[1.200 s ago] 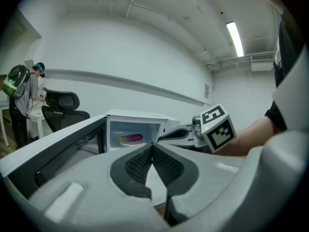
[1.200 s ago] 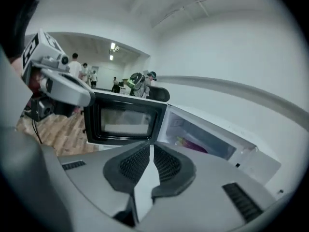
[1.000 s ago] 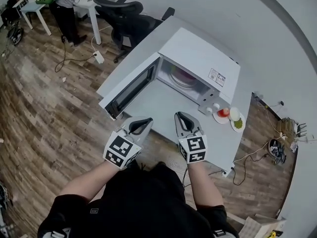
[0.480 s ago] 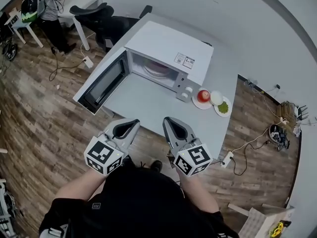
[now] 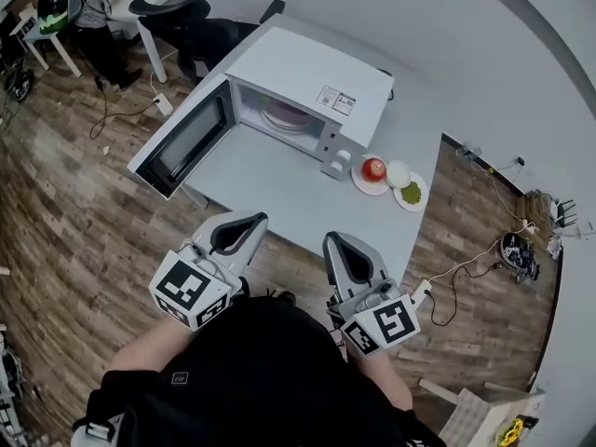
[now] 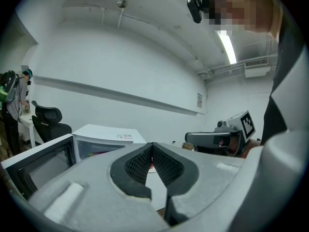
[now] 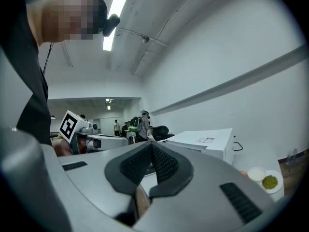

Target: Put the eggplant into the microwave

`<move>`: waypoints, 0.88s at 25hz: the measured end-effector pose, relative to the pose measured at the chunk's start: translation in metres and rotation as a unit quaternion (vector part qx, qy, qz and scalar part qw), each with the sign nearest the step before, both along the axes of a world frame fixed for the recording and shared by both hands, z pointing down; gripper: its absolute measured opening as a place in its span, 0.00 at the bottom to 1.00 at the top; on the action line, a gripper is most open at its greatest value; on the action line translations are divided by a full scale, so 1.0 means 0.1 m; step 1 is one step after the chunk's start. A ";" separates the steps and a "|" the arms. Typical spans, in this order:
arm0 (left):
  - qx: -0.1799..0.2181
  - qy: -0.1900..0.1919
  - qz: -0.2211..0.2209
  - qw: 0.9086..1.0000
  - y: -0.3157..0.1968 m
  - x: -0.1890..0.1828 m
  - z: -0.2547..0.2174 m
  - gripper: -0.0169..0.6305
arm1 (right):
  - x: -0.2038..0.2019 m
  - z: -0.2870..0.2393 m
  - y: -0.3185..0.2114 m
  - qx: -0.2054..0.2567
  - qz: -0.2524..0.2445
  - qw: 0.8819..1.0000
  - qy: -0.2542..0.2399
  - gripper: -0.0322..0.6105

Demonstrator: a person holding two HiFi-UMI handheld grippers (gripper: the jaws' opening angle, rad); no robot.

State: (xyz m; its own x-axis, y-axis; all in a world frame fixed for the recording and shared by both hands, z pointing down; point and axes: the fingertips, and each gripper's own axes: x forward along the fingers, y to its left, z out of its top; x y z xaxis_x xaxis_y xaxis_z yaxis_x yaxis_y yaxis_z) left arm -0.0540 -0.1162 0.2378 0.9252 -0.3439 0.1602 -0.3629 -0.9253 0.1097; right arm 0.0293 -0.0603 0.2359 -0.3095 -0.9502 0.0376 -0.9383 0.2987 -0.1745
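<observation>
- Grey table (image 5: 279,203); both grippers are held at its near edge.
- White microwave (image 5: 312,68) at the far end, door (image 5: 182,142) swung open to the left, cavity facing back toward the grippers.
- Left gripper (image 5: 250,222): jaws closed tip to tip, empty. It is the nearer one to the door.
- Right gripper (image 5: 339,243): jaws likewise closed, empty. It is nearer the small plates (image 5: 358,181) beside the microwave.
- No eggplant plainly seen on the table. A pinkish shape (image 5: 284,115) inside the cavity may be the eggplant, or only a dish.
</observation>
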 end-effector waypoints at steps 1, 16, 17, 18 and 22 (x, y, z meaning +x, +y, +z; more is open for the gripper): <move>0.000 0.001 0.000 1.000 -0.02 -0.03 -0.01 0.04 | -0.01 -0.02 -0.01 0.002 0.003 1.000 0.003 0.07; 0.000 0.009 0.018 1.000 -0.23 -0.02 -0.11 0.04 | -0.08 0.03 -0.30 -0.001 -0.001 1.000 -0.007 0.07; 0.000 0.008 0.018 1.000 -0.24 -0.02 -0.11 0.04 | -0.08 0.02 -0.31 -0.001 -0.002 1.000 -0.006 0.07; 0.000 0.008 0.017 1.000 -0.25 -0.02 -0.11 0.04 | -0.08 0.02 -0.32 -0.001 -0.003 1.000 -0.005 0.07; -0.001 0.007 0.017 1.000 -0.23 -0.01 -0.10 0.04 | -0.08 0.02 -0.31 0.001 -0.003 1.000 -0.004 0.07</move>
State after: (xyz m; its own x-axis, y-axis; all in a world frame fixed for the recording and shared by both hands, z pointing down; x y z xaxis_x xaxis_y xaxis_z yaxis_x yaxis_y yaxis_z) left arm -0.0547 -0.1396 0.2281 0.9383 -0.3123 0.1484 -0.3301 -0.9369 0.1154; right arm 0.0217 -0.0911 0.2377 -0.3156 -0.9483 0.0329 -0.9348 0.3048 -0.1822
